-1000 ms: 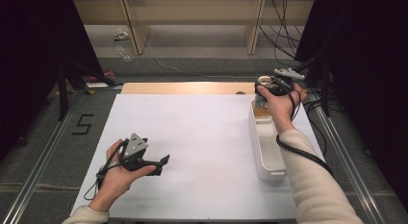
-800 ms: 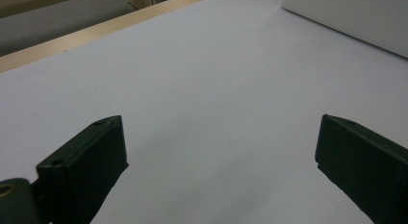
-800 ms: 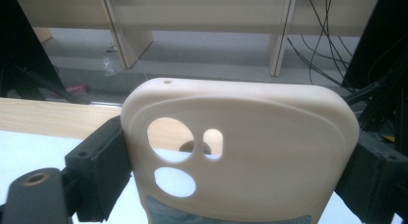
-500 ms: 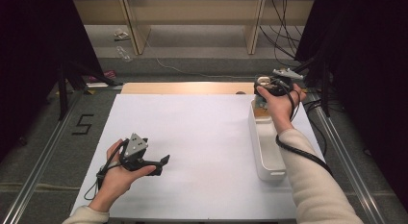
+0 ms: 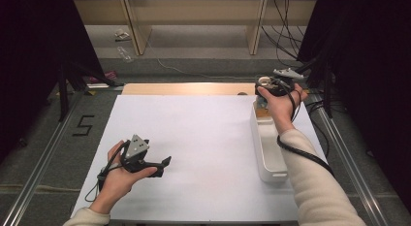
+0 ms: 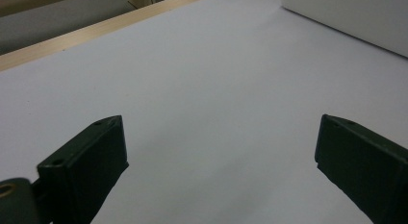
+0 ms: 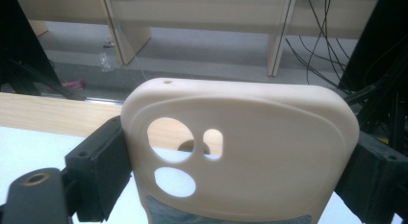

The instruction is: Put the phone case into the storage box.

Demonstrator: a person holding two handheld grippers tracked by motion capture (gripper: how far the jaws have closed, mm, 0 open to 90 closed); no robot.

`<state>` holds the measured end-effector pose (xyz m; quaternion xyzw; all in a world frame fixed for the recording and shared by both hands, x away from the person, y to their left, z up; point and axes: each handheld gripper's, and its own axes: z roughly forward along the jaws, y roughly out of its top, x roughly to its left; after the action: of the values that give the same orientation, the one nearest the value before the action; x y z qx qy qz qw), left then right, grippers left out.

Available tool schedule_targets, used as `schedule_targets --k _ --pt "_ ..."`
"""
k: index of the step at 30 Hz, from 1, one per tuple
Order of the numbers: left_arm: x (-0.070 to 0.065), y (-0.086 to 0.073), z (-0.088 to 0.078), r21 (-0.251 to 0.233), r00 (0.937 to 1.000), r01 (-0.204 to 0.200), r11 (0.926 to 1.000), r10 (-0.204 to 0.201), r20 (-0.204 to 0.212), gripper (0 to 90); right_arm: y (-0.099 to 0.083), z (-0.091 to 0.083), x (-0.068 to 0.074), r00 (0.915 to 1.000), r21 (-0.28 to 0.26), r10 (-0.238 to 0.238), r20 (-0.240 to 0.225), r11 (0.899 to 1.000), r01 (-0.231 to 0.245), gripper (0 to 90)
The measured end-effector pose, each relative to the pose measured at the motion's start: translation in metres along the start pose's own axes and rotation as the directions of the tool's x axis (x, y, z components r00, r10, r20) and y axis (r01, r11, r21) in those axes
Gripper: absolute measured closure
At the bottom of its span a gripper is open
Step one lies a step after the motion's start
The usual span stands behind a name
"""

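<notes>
A beige phone case (image 7: 269, 137) with camera cut-outs stands upright between the jaws of my right gripper (image 7: 240, 166), whose pads press on its two long sides. In the high view that right gripper (image 5: 266, 85) is held above the far end of a long white bin (image 5: 269, 153), with the phone case (image 5: 264, 81) showing as a pale patch at its tip. My left gripper (image 5: 164, 167) rests low over the white table sheet (image 5: 194, 138) at the near left. Its jaws stand wide apart in the left gripper view (image 6: 221, 156), with nothing between them.
The white bin (image 6: 346, 17) lies along the sheet's right edge. A wooden strip (image 5: 184, 88) borders the sheet's far side. Beyond it are grey floor, wooden shelf legs (image 5: 138, 27) and hanging cables (image 5: 286, 37). Metal rails run along both sides of the table.
</notes>
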<state>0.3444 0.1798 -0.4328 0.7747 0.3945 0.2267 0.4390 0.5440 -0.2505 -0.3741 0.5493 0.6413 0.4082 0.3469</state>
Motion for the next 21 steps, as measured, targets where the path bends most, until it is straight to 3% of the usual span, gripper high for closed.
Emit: schedule_targets --k 21 --pt "-0.0004 -0.0002 0.0003 0.001 1.0000 0.001 1.0000 -0.001 0.002 3.7 -0.0043 0.0045 0.0026 0.9999 0.025 -0.012 0.008 1.000 0.012 12.3"
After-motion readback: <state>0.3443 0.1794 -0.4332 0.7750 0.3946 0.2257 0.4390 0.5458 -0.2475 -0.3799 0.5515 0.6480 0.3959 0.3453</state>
